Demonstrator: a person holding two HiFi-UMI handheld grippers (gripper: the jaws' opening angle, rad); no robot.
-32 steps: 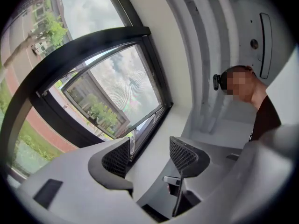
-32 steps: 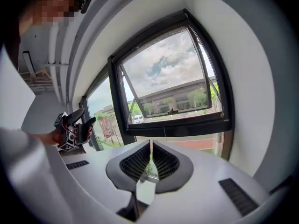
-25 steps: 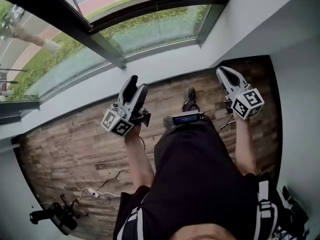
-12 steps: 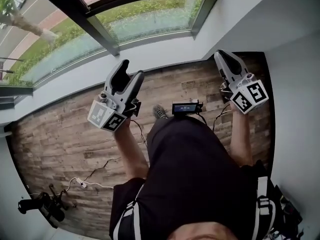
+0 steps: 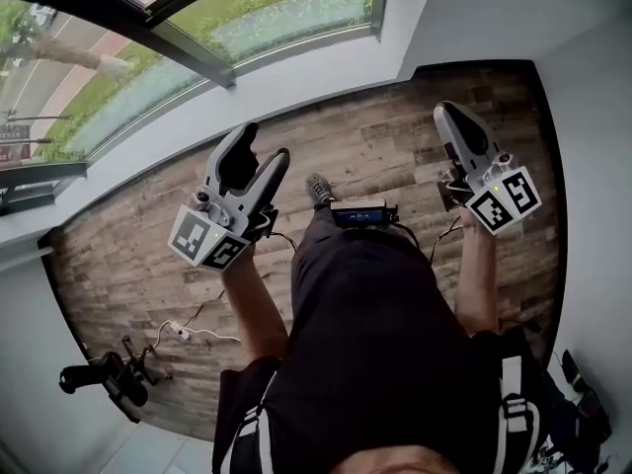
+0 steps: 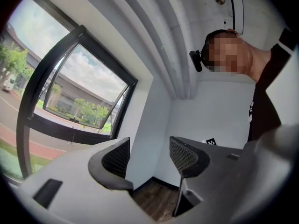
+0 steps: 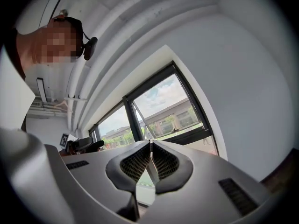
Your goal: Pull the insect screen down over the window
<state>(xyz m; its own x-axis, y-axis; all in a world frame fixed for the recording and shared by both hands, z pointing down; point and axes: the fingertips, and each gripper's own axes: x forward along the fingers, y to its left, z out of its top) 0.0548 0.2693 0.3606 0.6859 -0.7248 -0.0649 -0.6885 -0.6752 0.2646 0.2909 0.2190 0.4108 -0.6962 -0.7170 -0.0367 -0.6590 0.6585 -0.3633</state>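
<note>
The window [image 5: 148,47] has a dark frame and runs along the upper left of the head view, above a white sill; one sash [image 6: 81,94] is tilted open. I can make out no insect screen in any view. My left gripper [image 5: 263,144] is held level in front of me, short of the sill, its jaws open with only the white corner wall between them [image 6: 149,148]. My right gripper [image 5: 446,110] is raised at the right over the floor near the white wall, shut with nothing in it [image 7: 150,143]. In the right gripper view it points toward the window [image 7: 163,108].
Wooden floor [image 5: 128,255] lies below. A white cable and power strip [image 5: 178,332] trail across it, and a black stand [image 5: 104,378] sits at the lower left. White walls [image 5: 592,117] close the right side. A small screen device [image 5: 363,212] hangs at my waist.
Both grippers have shifted across the room and risen a little. The left one has rolled. The window has slid toward the upper left of the head view. Jaws unchanged.
</note>
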